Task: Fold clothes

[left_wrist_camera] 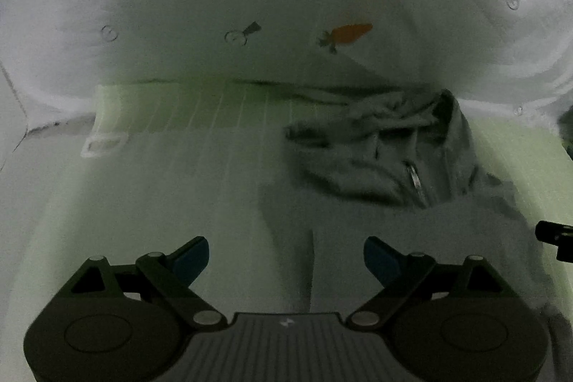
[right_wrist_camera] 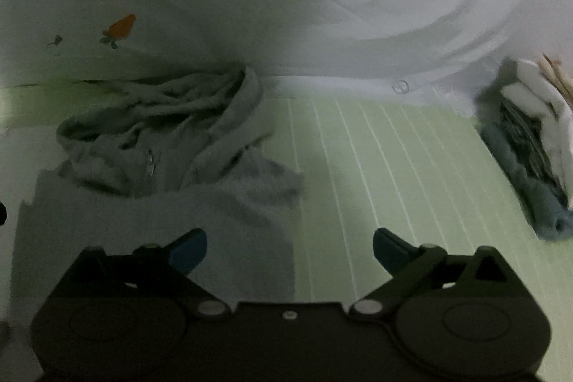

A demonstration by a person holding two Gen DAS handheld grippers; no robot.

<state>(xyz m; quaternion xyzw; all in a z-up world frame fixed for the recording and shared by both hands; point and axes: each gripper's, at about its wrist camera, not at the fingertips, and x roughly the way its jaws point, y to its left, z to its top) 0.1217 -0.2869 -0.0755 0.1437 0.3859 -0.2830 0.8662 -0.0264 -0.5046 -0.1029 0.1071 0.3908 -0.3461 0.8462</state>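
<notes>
My left gripper [left_wrist_camera: 286,256] and right gripper [right_wrist_camera: 290,249] both stand wide open, jaws empty. The grey hoodie [right_wrist_camera: 161,145] lies on the green striped bed [right_wrist_camera: 394,167], just ahead of both grippers.

No legible text or labels.

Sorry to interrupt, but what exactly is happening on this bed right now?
A person with two handheld grippers is folding a grey zip hoodie on the pale green striped sheet. Both the left gripper and the right gripper hang open and hold nothing. A stack of folded clothes sits to the right.
</notes>
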